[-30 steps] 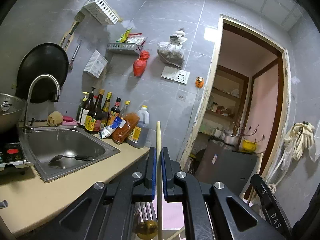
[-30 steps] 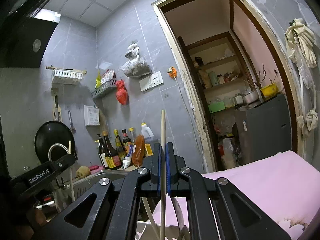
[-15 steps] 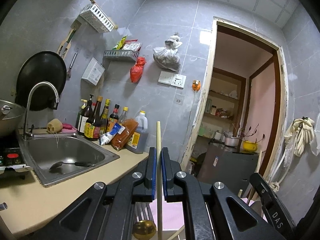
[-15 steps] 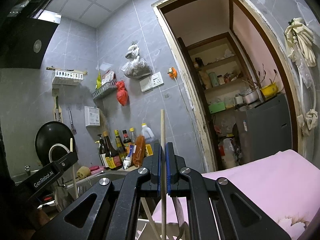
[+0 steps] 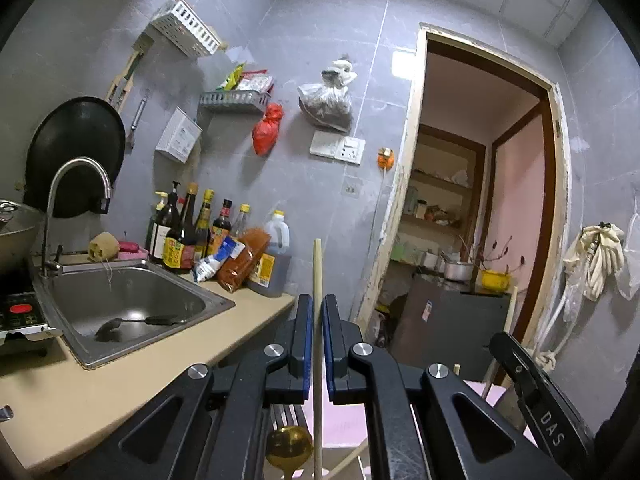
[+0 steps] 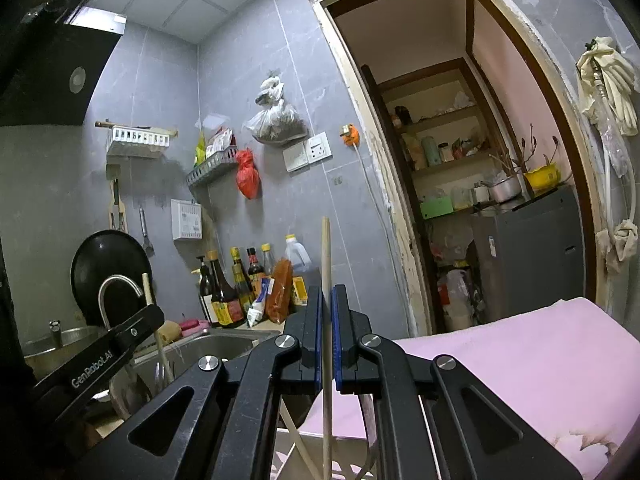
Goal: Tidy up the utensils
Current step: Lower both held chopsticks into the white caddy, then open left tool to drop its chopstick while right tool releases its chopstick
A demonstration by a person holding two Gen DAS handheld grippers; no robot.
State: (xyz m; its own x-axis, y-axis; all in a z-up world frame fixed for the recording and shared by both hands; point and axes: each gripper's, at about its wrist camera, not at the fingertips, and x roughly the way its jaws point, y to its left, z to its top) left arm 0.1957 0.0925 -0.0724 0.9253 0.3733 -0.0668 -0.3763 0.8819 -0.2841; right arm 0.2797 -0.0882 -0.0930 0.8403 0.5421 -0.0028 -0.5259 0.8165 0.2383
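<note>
"GenRobot.AI" on left hand-held gripper [image 6: 96,364], apparently "DAS" on right hand-held gripper [image 5: 550,426]

The left gripper [image 5: 317,328] points level, its jaws clamped on a thin upright stick. The right gripper [image 6: 327,320], just beside it, is level and clamped likewise.

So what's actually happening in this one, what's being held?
A person holds two tongs in a small kitchen, and each is shut on one upright wooden chopstick. The left tongs clamp a chopstick, with a gold ladle showing below them. The right tongs clamp another chopstick beside a pink cloth. A dark spoon lies in the sink.
</note>
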